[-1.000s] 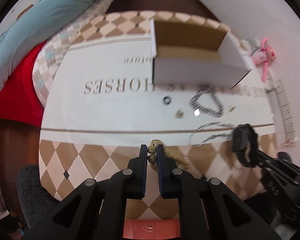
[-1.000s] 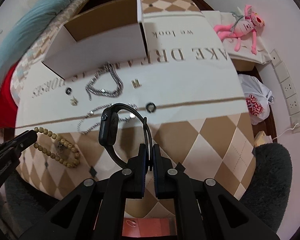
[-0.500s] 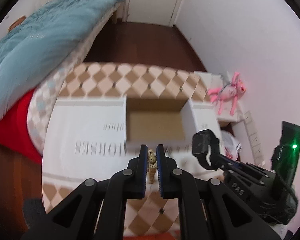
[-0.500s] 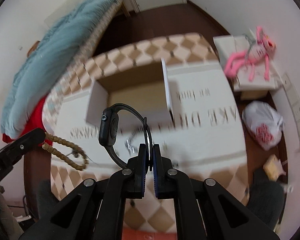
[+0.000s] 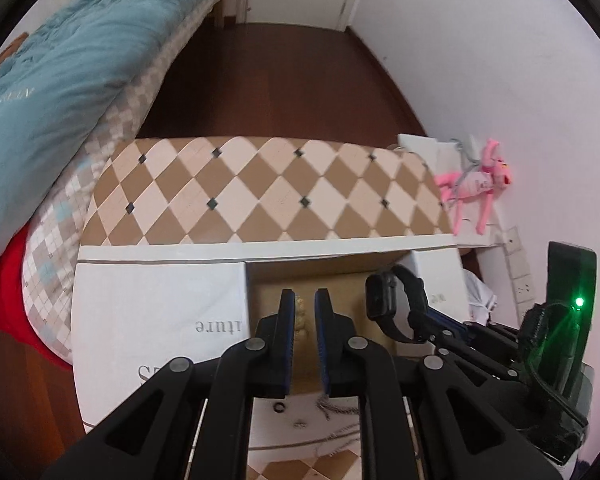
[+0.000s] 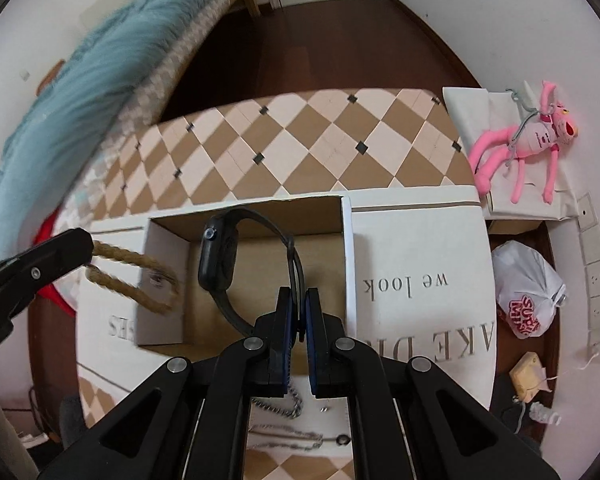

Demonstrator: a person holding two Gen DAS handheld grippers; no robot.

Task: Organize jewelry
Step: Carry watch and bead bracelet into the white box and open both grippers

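My left gripper is shut on a tan bead bracelet and holds it over the open cardboard box. In the right wrist view the bracelet hangs as a blurred loop over the box's left wall. My right gripper is shut on the strap of a black smartwatch and holds it above the box's inside. The watch also shows in the left wrist view. Silver chains and a small ring lie on the white cloth in front of the box.
The box stands on a table with a checked cloth and a white lettered runner. A bed with a teal blanket is at the left. A pink plush toy, a plastic bag and wall sockets are at the right.
Both grippers have risen from the table and moved forward over the box, carrying the bracelet and the watch. The loose jewelry now lies below and behind the fingertips.
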